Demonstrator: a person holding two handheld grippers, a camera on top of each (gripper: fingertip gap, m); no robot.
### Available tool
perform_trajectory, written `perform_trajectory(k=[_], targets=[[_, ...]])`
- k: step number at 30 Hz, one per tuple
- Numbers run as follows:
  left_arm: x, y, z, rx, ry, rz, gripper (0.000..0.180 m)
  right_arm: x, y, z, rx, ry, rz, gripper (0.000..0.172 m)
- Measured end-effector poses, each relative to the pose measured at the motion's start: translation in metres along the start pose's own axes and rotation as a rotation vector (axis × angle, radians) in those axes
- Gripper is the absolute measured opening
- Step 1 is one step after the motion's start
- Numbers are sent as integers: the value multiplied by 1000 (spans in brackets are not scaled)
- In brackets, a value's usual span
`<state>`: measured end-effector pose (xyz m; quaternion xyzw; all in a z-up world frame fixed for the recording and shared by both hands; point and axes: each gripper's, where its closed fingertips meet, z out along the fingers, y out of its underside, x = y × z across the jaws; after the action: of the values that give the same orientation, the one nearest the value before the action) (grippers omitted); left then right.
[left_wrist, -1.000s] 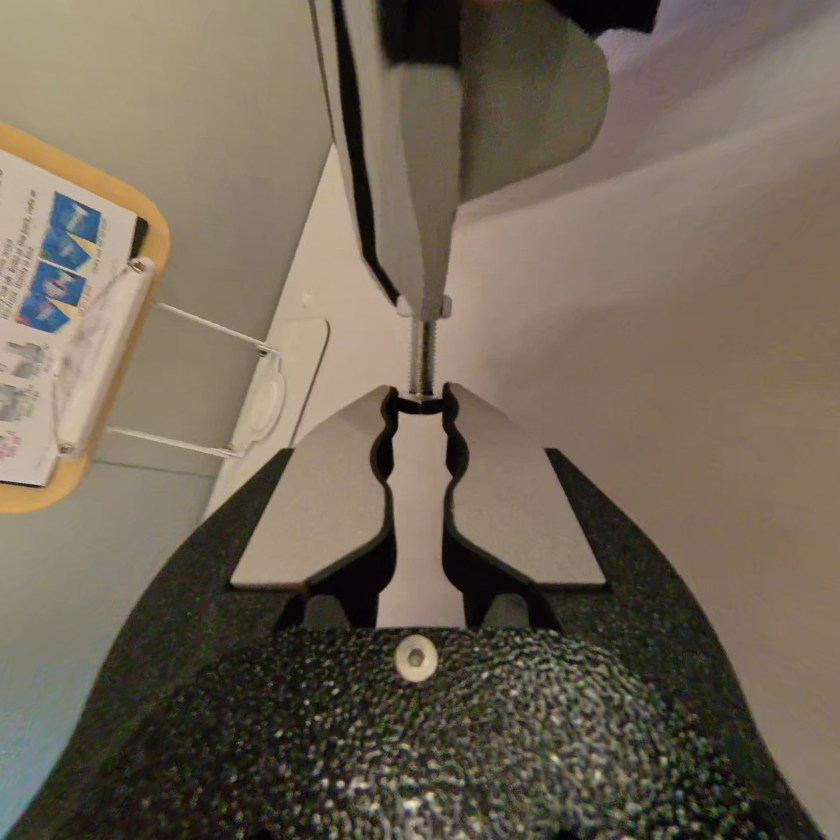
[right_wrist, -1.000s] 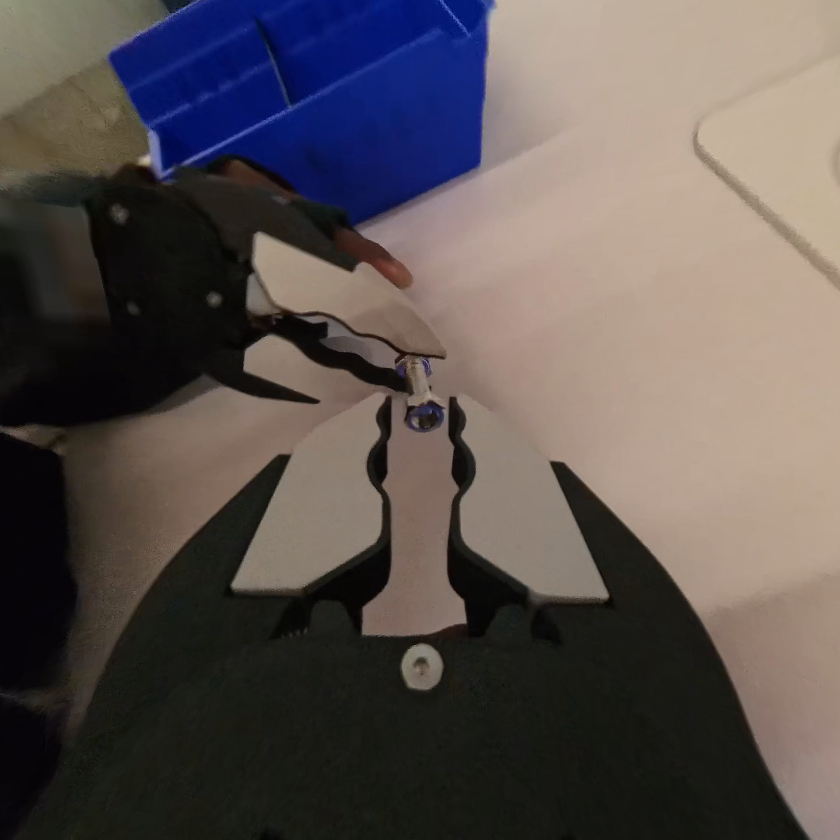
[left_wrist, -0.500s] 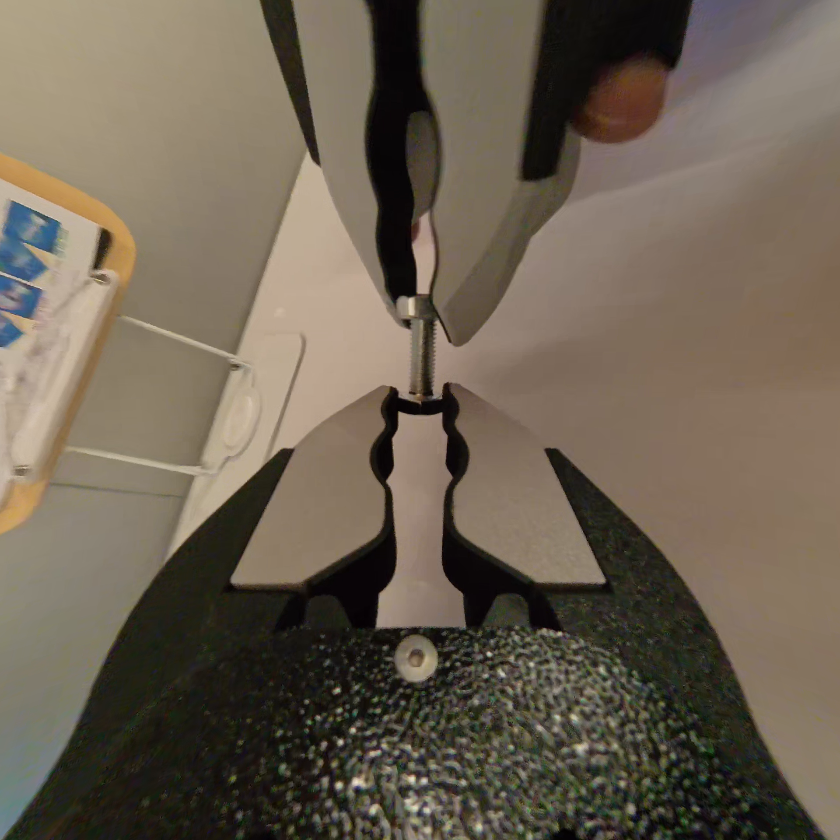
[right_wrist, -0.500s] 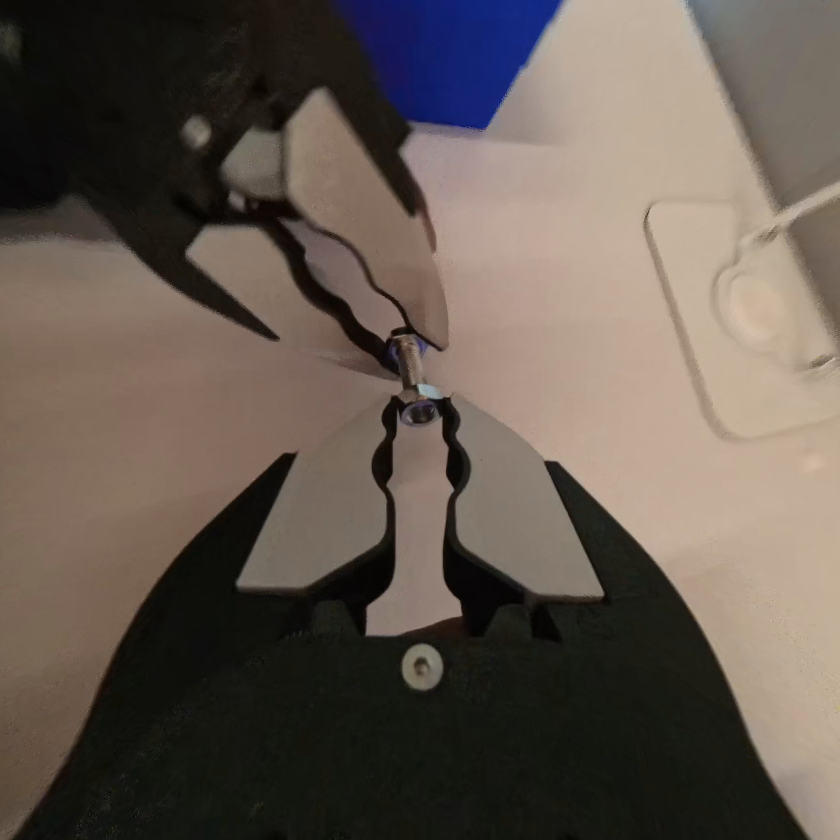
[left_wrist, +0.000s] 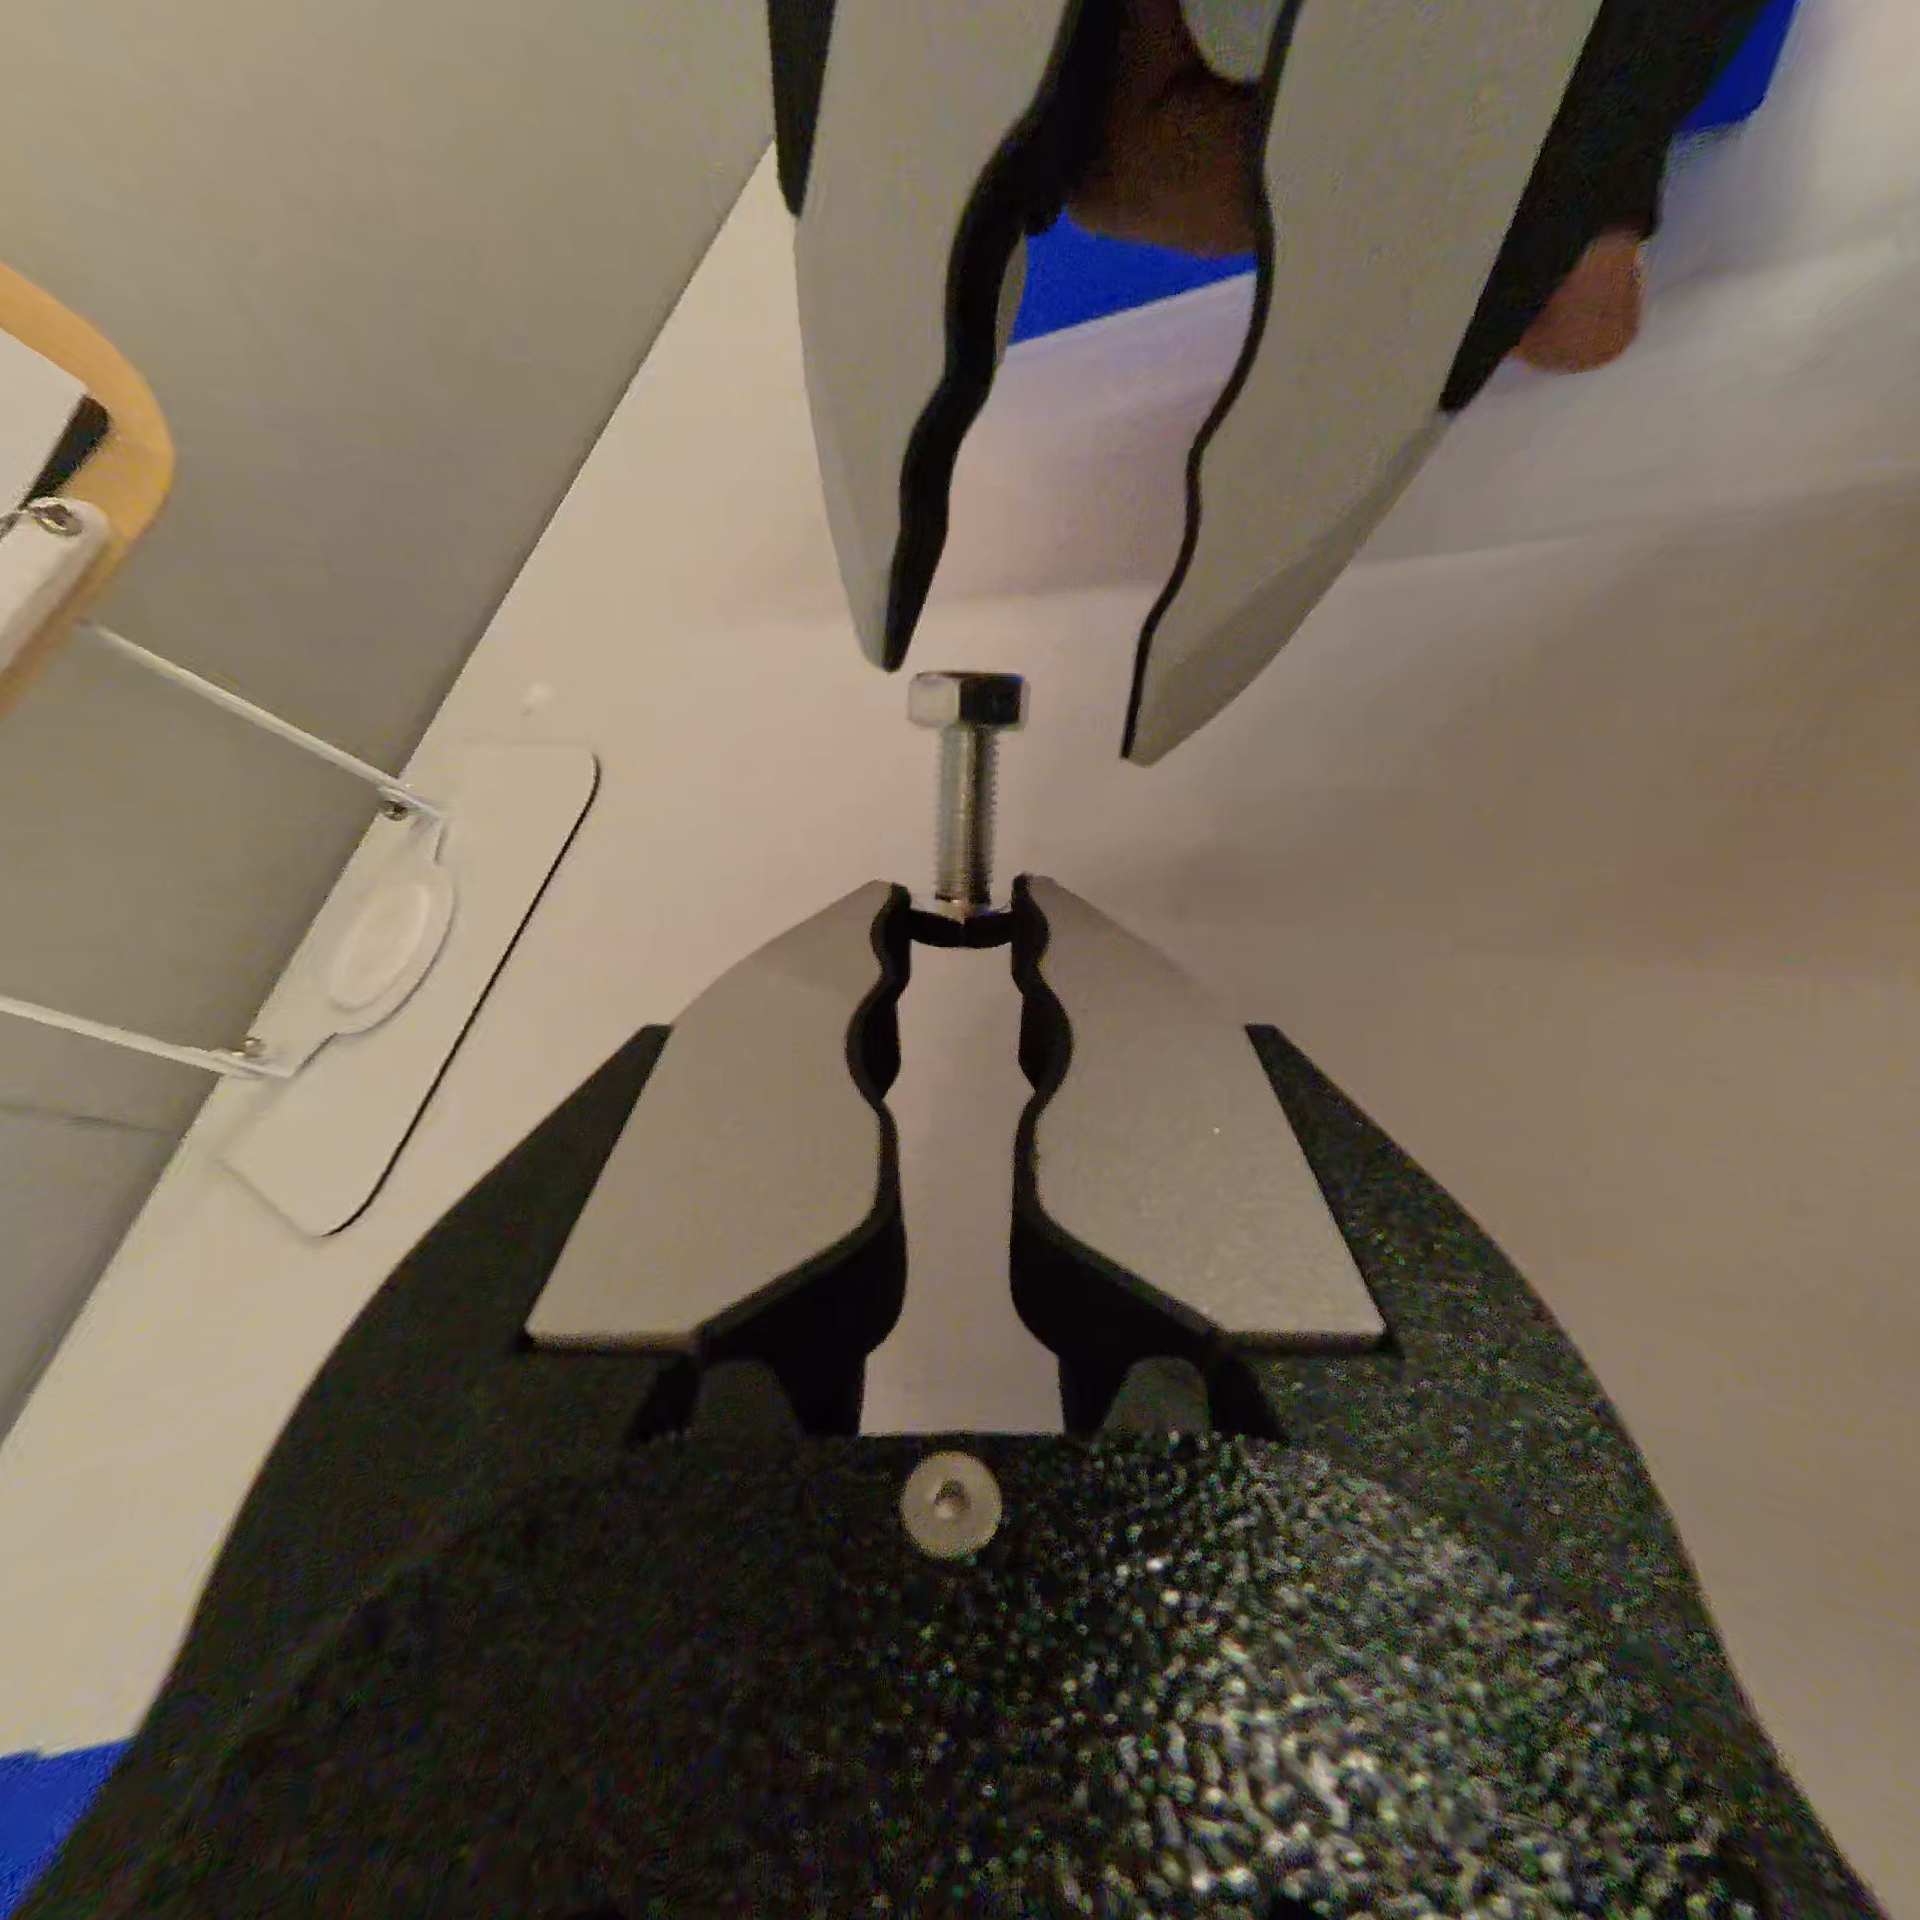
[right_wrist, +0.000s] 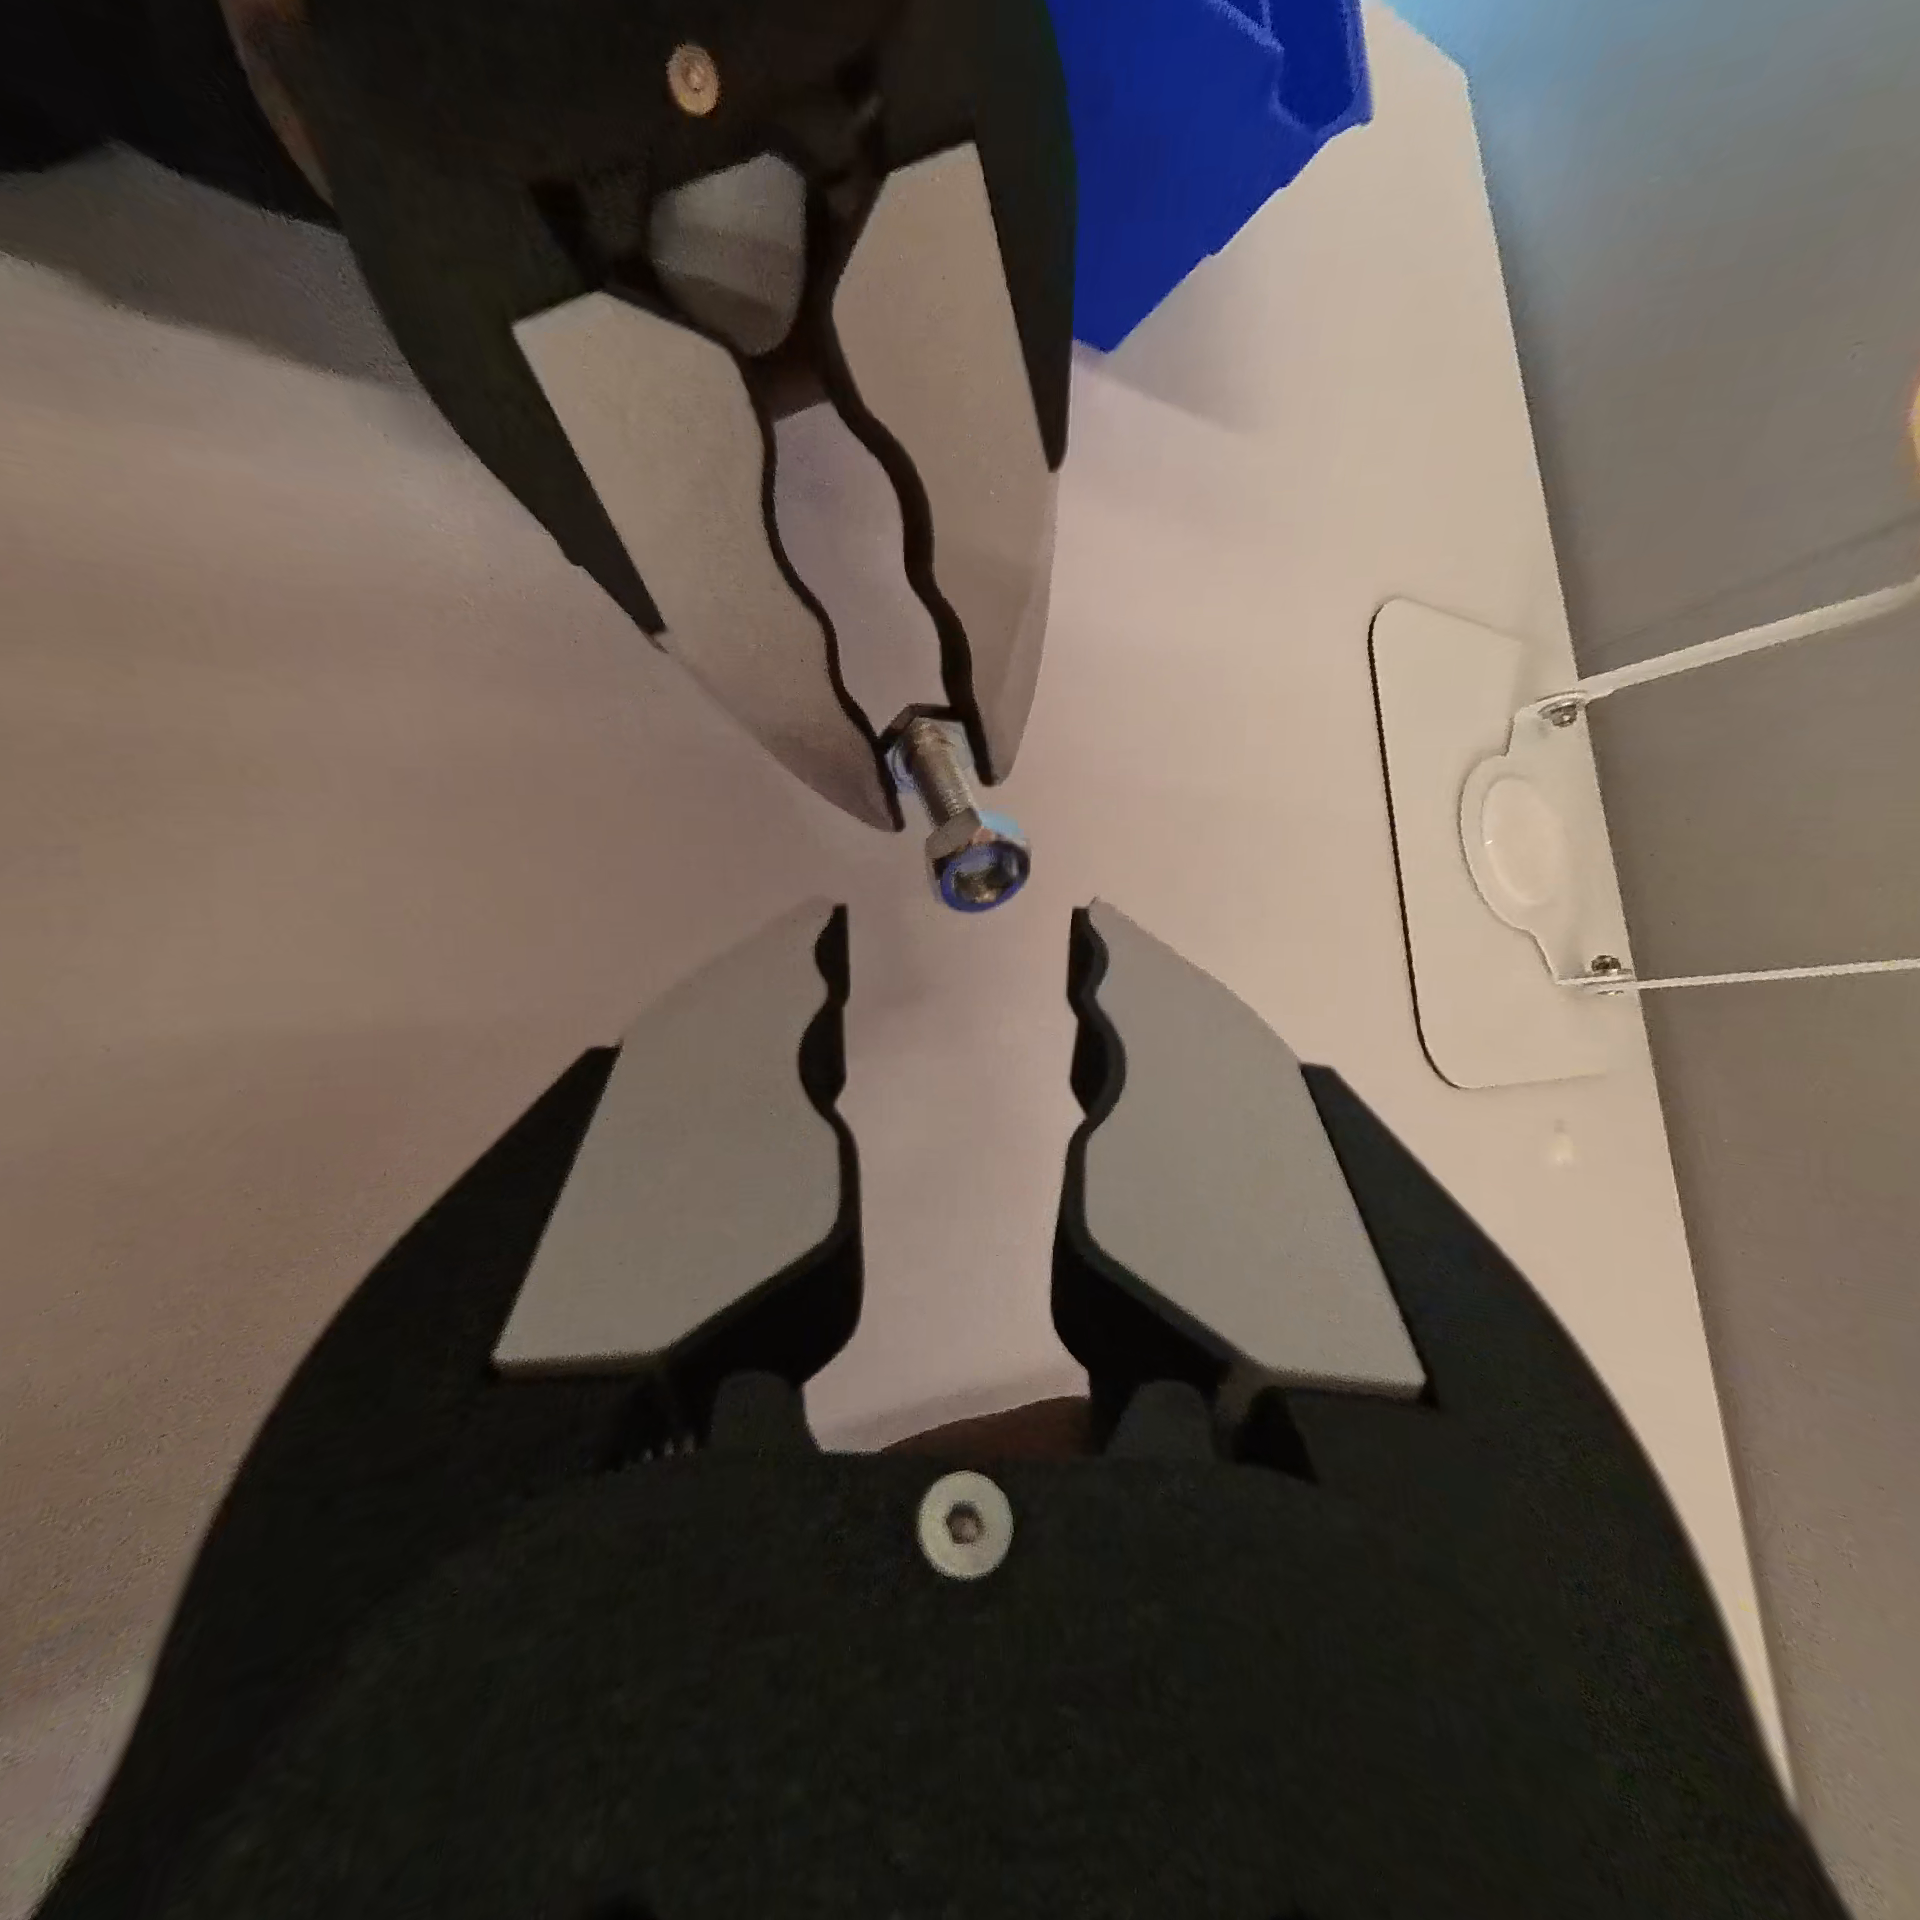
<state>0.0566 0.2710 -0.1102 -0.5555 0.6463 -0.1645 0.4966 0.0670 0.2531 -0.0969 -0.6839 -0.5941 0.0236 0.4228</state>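
My left gripper (left_wrist: 958, 902) pinches one end of a bolt (left_wrist: 966, 821); a nut (right_wrist: 982, 862) sits on the other. My right gripper (right_wrist: 961, 920) jaws stand spread, clear.

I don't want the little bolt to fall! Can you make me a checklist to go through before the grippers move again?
1. Left gripper shut on the bolt: ok; its fingertips press one end.
2. Right gripper clear of the bolt: ok; its fingers are spread and touch nothing.
3. Nut on the bolt's free end: ok; it sits there, facing the right gripper.
4. Nut screwed on tight: cannot tell.
5. Bolt lined up with the right gripper's gap: not ok; it points slightly off to one side.
6. Table bare under the bolt: ok; the blue bin stands farther back.
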Motion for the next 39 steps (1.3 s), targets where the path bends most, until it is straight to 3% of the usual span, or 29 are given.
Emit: perform_trajectory(k=[5,11,14,18,21,24,29,31,34,35,37,39], targets=[[6,3,3,-30,4,64,18,-3,-5,3,19,-21,59,18],[-8,8,2,-149,-198,354,18,-5,2,12,10,-232,703,18],[-7,10,3,-154,-172,305,18,0,-2,8,79,-229,604,30],[-2,8,3,-66,-61,119,18,4,-1,2,82,-39,133,42],[0,3,0,-13,-8,49,18,-3,6,3,22,-10,-37,44],[5,3,1,-7,21,50,18,-4,2,3,47,-13,-22,41],[11,5,6,-38,17,121,18,-13,-2,4,50,-71,44,18],[8,8,7,-67,-39,204,18,-13,1,8,20,-123,236,17],[-2,12,6,-142,-164,382,18,-11,2,13,29,-261,707,18],[-5,12,5,-156,-186,407,18,-10,1,13,54,-291,773,18],[-5,13,4,-161,-169,366,18,-8,-1,11,97,-307,733,28],[-5,14,4,-149,-138,294,18,-5,-2,7,108,-230,537,42]])
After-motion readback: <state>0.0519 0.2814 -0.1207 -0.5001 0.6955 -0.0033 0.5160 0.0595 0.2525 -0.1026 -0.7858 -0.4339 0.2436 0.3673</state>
